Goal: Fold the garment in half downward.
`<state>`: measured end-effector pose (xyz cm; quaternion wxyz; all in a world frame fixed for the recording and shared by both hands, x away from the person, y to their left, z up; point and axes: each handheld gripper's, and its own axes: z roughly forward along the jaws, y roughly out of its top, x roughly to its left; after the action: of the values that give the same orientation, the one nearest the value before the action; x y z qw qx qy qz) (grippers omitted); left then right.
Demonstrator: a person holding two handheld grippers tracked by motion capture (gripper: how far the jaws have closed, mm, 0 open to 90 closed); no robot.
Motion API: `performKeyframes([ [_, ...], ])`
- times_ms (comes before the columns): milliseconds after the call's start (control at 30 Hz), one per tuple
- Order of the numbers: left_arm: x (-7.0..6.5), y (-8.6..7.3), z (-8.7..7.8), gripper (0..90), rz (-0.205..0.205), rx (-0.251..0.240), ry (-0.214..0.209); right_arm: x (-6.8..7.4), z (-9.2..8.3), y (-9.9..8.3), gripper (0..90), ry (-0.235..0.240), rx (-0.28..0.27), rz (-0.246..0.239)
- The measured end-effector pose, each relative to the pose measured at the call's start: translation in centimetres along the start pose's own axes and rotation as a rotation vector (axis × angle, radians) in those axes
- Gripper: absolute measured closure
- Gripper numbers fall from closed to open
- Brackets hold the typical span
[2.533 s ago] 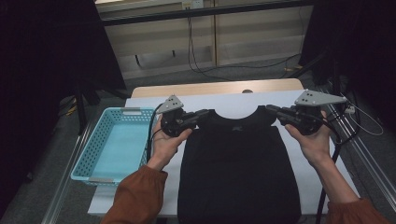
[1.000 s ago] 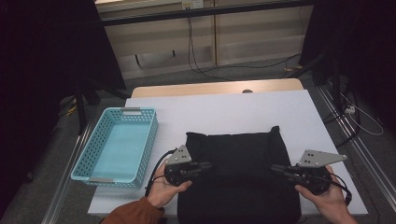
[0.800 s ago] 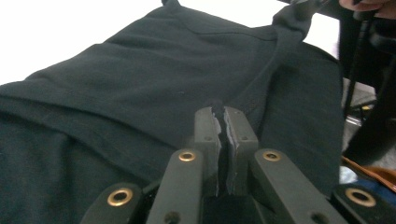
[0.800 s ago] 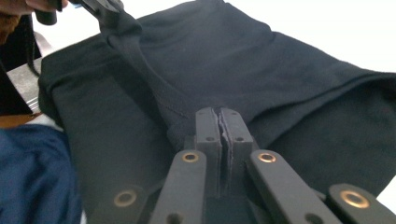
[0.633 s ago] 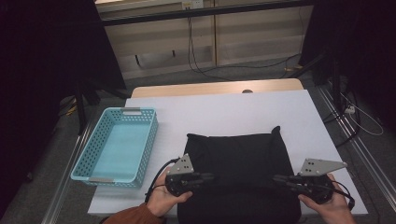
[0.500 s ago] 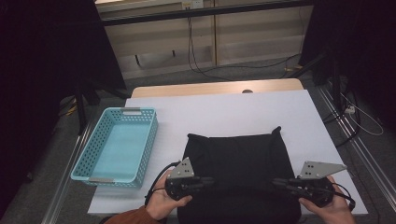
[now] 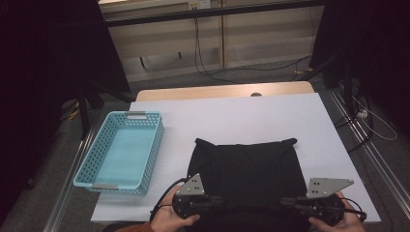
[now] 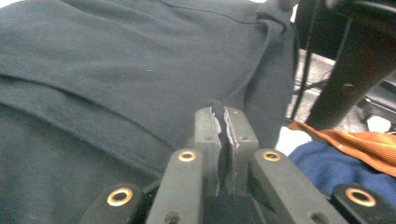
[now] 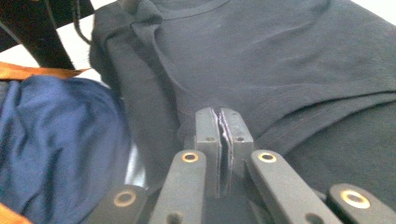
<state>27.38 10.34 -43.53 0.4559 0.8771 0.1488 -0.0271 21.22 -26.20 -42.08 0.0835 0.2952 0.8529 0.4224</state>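
Change since earlier: black T-shirt (image 7: 246,169) folded over; collar edge, once at the far middle of the table, now drawn back to the near edge; both grippers pulled from the far side to the near edge with it; garment now about half as long, its far fold across mid-table.
Table (image 7: 241,116): one; white sheet over a wooden top; broad bare stretch beyond the shirt's far fold; narrower bare strips at its left and right; near edge crowded by hands.
Black T-shirt: one; lying doubled on the near half of the table, right of the basket, hanging over the near edge; pinched at both near corners.
Basket (image 7: 121,151): one; light blue, perforated; at the table's left edge, just beside the shirt, not touching it.
Left gripper (image 7: 212,199): one; jaws clenched on a fold of the shirt, cloth seen pinched between the pads in the left gripper view (image 8: 223,140).
Right gripper (image 7: 290,203): one; likewise clamped on shirt fabric (image 9: 223,140); well apart from the left, at the opposite near corner.
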Motion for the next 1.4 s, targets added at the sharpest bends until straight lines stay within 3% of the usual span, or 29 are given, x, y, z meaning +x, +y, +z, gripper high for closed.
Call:
performKeyframes([
  [200, -0.6, -0.6, 0.2, 85.0, -0.005, 0.036, -0.015, 0.5, 0.3, -0.1, 87.2, 0.018, 0.028, -0.03],
  [400, 0.2, -0.9, 0.5, 81.7, -0.016, 0.051, -0.028, 0.4, 0.4, -0.1, 83.4, 0.015, 0.038, -0.025],
  [633, 0.5, -0.3, -0.4, 60.5, -0.03, 0.005, -0.02, 0.1, 0.5, 0.0, 62.9, 0.0, 0.02, -0.014],
  [700, 0.6, -0.1, -0.9, 53.3, -0.035, -0.014, 0.003, 0.0, 0.3, 0.1, 57.3, -0.007, -0.004, 0.0],
  [867, 1.5, 0.2, -1.9, 47.3, -0.057, -0.063, 0.055, -0.4, -0.2, 0.2, 50.1, -0.032, -0.048, 0.027],
  [967, 2.1, 0.6, -2.0, 42.6, -0.049, -0.065, 0.11, -0.8, -0.3, 0.5, 47.5, -0.067, -0.062, 0.042],
  [1033, 2.7, 0.9, -2.1, 38.0, -0.054, -0.072, 0.136, -1.3, -0.1, 0.7, 45.5, -0.125, -0.052, 0.058],
  [1200, 4.6, 1.4, -1.7, 30.5, -0.07, -0.074, 0.205, -3.2, 0.3, 1.4, 47.3, -0.217, -0.07, 0.09],
  [1267, 5.5, 1.8, -1.6, 27.2, -0.097, -0.085, 0.239, -4.1, 0.3, 1.8, 49.7, -0.233, -0.077, 0.101],
  [1400, 6.7, 2.4, -1.3, 25.3, -0.101, -0.097, 0.275, -5.9, 0.6, 2.4, 49.4, -0.282, -0.088, 0.117],
])
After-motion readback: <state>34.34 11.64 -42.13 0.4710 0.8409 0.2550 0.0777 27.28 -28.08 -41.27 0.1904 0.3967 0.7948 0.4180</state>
